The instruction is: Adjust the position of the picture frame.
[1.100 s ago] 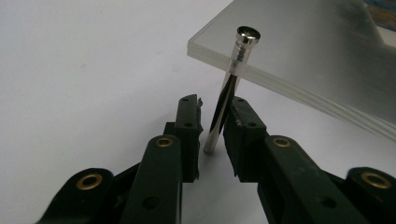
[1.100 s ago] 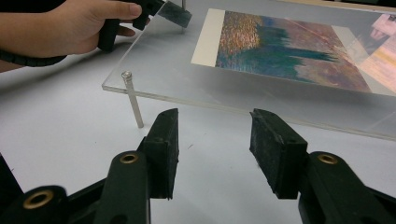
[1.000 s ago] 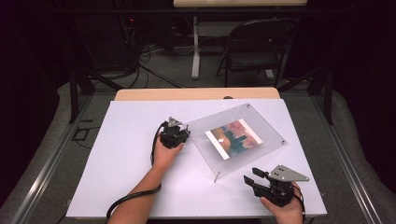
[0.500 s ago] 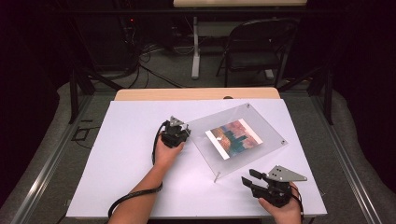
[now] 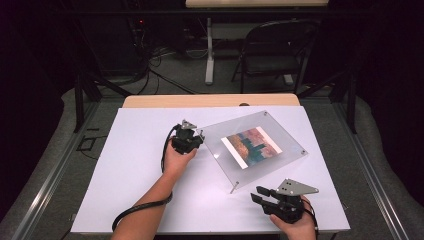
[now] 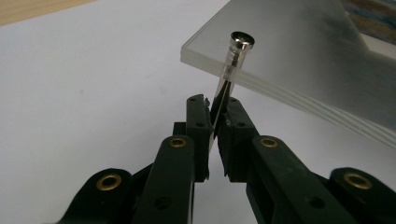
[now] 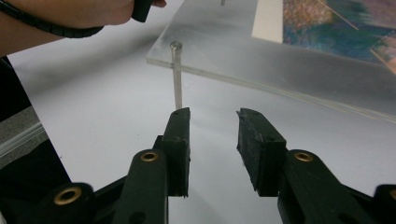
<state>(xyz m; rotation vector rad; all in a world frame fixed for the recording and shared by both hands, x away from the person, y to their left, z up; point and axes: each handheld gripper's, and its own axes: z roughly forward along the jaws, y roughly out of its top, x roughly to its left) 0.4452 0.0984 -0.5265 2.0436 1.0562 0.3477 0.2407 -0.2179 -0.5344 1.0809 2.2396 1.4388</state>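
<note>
1. A white table top (image 5: 125,170) fills the lower half of the high view, with a dark room and a folding chair (image 5: 272,55) beyond it at 12 o'clock.
2. A clear acrylic picture frame (image 5: 257,145) sits right of the table's centre, turned at an angle, raised on thin metal pins. A colourful print (image 5: 251,146) is sandwiched in its middle.
3. The left gripper (image 5: 192,140) is at the frame's 9 o'clock corner. In the left gripper view its jaws are nearly together, pinching the thin metal pin (image 6: 223,91) that hangs below that corner.
4. The right gripper (image 5: 262,196) rests at 5 o'clock on the table, just short of the frame's near corner. In the right gripper view its jaws stand apart, holding nothing, with another corner pin (image 7: 177,74) just beyond its left jaw.
</note>
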